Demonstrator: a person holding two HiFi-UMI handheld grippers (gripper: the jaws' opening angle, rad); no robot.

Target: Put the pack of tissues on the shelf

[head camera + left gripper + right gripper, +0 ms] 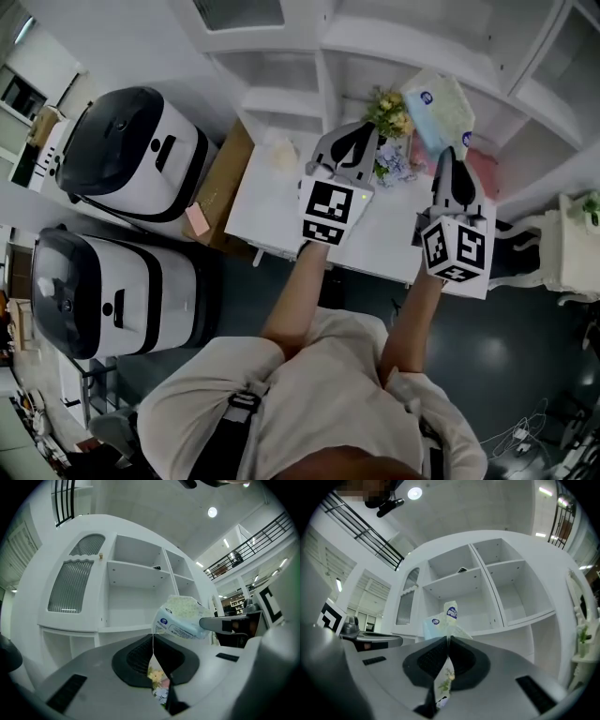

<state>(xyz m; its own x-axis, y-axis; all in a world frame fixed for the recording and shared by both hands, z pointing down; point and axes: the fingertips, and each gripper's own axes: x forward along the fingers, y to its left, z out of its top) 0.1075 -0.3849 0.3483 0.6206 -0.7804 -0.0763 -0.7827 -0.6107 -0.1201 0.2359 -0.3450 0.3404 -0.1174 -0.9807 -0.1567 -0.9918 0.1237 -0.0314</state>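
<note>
- The right gripper (447, 640) has its fingers pressed together on an edge of the pack of tissues (440, 619). The pack juts out past the fingertips at 12 o'clock in the right gripper view.
- The left gripper (152, 638) has its fingers closed tip to tip with nothing between them. It sits at 9 o'clock of the right one.
- In the head view the pack is held up in the air at 3 o'clock of the flowers (389, 111). It is above the back of the counter (272, 202), near the shelf (454, 580) but not yet on any board.
- Slipping: the hold looks like a pinch on a thin bit of wrapper, not around the body. A quick swing or tilt could let the soft pack twist or slide out and fall onto the counter.
- Catching: the pack sticks out ahead of the fingers. If it goes in too low or off line, its front corner could hit a board edge or a divider and be levered loose.
- Poor seating: if it is let go with only part of it over a board, it may tip back off the front.
- Flowers: they stand just beside the pack's path and below the left gripper. A sideways drift of either gripper could knock them.
</note>
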